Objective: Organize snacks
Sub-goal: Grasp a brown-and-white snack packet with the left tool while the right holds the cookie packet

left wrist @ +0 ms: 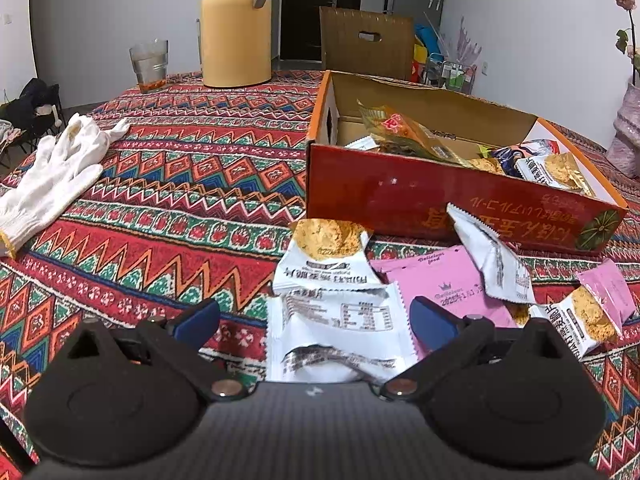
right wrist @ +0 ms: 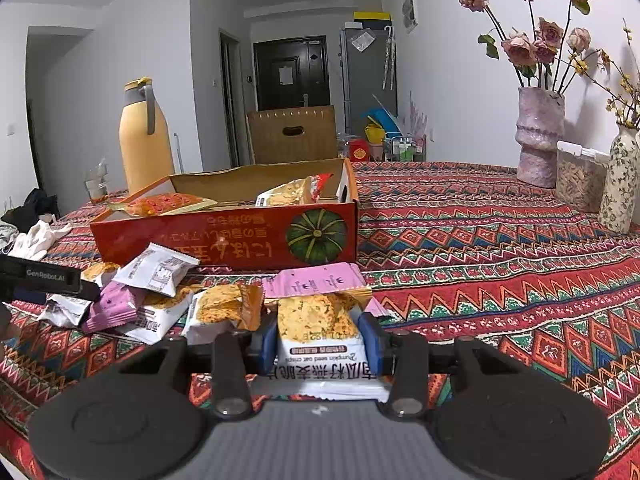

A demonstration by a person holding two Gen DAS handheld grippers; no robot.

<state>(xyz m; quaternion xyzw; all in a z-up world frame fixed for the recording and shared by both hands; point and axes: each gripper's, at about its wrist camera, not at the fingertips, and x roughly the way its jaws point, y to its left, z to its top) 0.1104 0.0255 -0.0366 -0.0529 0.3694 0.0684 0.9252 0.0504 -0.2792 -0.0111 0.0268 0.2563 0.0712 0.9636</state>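
Note:
A red cardboard box (left wrist: 400, 196) with several snack packets inside stands on the patterned tablecloth; it also shows in the right wrist view (right wrist: 224, 236). Loose white and pink packets lie in front of it. My left gripper (left wrist: 316, 320) is open, its blue pads on either side of a white snack packet (left wrist: 340, 332) lying on the cloth. A pink packet (left wrist: 444, 280) lies just right of it. My right gripper (right wrist: 322, 344) is shut on a white pumpkin seed oat crisp packet (right wrist: 320, 340), low over the cloth. A pink packet (right wrist: 320, 280) lies just beyond it.
White gloves (left wrist: 52, 176) lie at the left. A yellow thermos (left wrist: 236, 28) and a glass (left wrist: 149, 65) stand at the table's far side. Vases with flowers (right wrist: 538, 140) and a clear container (right wrist: 580, 180) stand at the right. A chair back (left wrist: 366, 42) rises behind the box.

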